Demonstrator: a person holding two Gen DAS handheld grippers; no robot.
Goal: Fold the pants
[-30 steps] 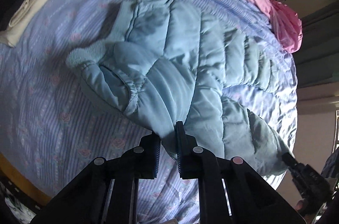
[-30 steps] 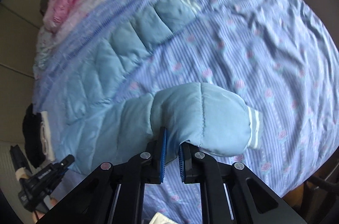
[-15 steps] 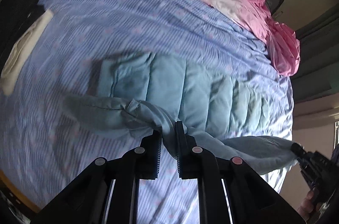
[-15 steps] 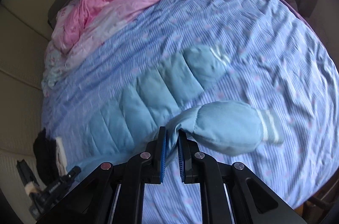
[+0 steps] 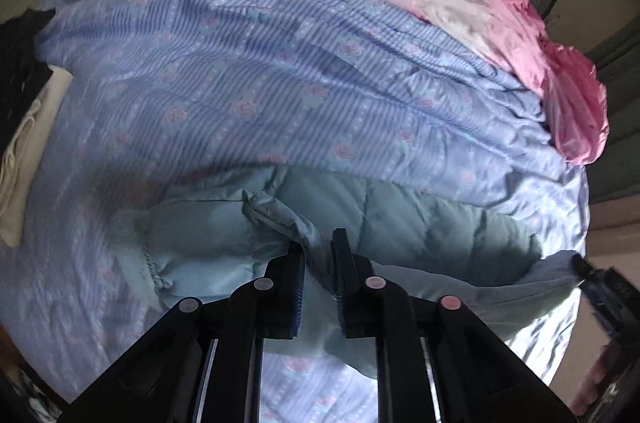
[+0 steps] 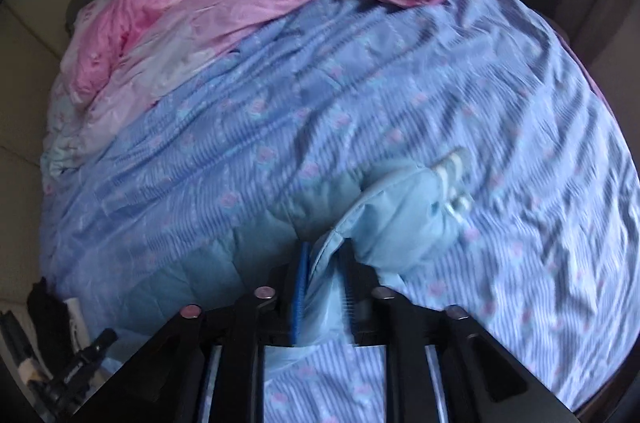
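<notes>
Quilted blue pants are pinched by the left gripper while the right gripper, jaws just loosened around fabric, should be withdrawn cleanly.

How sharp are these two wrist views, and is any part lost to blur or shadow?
Left wrist: mostly sharp, soft near the left rim; the gripper shades the quilted pants. Right wrist: motion blur smears the striped bedsheet and the white-striped cuff; both views bend strongly at the edges.
</notes>
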